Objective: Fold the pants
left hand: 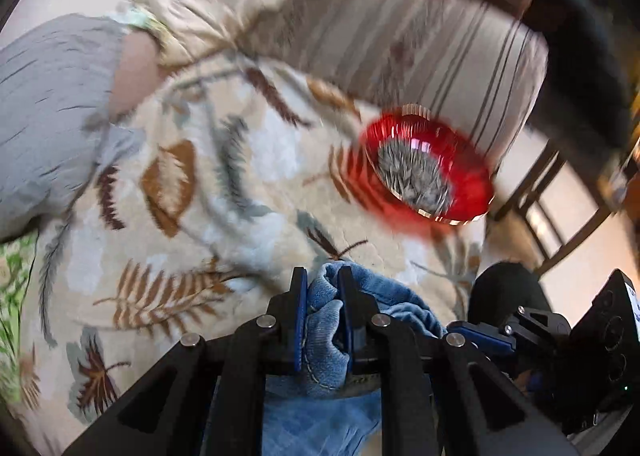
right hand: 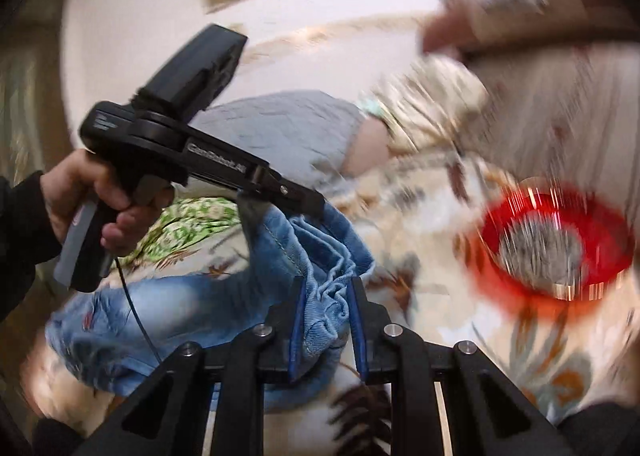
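Note:
Light blue denim pants [right hand: 132,320] lie over a leaf-patterned bedspread [left hand: 208,183]. My left gripper [left hand: 323,280] is shut on a bunched edge of the pants [left hand: 324,320], which hangs below the fingers. My right gripper [right hand: 326,290] is shut on another bunched edge of the same pants [right hand: 324,312]. In the right wrist view the left gripper [right hand: 304,201], held in a hand [right hand: 92,195], grips the denim just left of and above my right fingers. Both views are motion-blurred.
A red bowl [left hand: 428,171] with grey contents sits on the bedspread to the right; it also shows in the right wrist view [right hand: 556,244]. A grey pillow [left hand: 48,115] and beige pillow [left hand: 212,3] lie at the back. A striped sheet [left hand: 420,51] hangs at the bed edge.

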The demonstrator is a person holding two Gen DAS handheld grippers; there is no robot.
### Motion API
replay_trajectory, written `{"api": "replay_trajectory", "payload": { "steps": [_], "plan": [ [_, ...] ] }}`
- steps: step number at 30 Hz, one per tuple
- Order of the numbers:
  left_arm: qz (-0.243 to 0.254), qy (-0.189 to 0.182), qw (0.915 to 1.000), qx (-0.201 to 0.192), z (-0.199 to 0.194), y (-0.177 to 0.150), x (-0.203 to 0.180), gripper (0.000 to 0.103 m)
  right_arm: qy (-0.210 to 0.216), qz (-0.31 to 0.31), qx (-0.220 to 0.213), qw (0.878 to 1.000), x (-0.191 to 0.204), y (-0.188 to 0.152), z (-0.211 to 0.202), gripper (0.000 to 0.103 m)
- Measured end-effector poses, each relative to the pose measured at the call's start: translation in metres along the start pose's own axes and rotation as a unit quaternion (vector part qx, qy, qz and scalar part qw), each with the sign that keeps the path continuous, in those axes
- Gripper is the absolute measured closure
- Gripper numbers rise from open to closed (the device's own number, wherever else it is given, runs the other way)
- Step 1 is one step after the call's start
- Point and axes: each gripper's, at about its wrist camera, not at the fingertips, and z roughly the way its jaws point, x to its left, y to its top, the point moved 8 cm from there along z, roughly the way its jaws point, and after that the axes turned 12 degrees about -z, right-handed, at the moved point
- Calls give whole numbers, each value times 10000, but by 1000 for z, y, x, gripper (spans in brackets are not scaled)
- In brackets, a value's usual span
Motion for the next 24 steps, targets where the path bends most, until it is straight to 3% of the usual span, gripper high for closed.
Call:
{"api": "replay_trajectory", "payload": {
  "steps": [4,7,10,12,14,15,16,17,18,21,24],
  "plan": [
    [-794,-120,9963,-306,-23,-20,58,88,292,-871,-144,9957,65,19,7,82],
    [-1372,-149,9899,-315,-25,-46,108,87,738,-1381,51,9876,122,16,29,82],
    [-1914,-64,9812,-249,-20,-81,156,85,1209,-1614,563,9778,167,-2,62,82],
    [-2218,-31,9750,-121,-8,-103,180,85,1482,-1628,1246,9675,189,-25,91,82],
    [-2419,-77,9702,-119,-11,-118,191,76,1517,-1631,1614,9614,197,-37,104,79],
    [-2521,-119,9673,-241,-20,-122,193,68,1531,-1687,1636,9599,199,-37,102,71],
    [-2616,-132,9643,-395,-30,-124,195,46,1559,-1761,1583,9590,200,-34,95,41],
    [-2743,-130,9594,-641,-44,-126,197,22,1650,-1858,1441,9578,201,-27,82,26],
    [-2855,-91,9539,-916,-64,-129,199,14,1720,-1871,1266,9588,199,-20,70,16],
    [-3112,64,9418,-1269,-106,-143,197,11,1957,-1914,855,9580,179,2,30,14],
    [-3240,221,9384,-1178,-126,-162,180,11,2012,-1773,642,9612,137,24,13,10]
  ]
}}
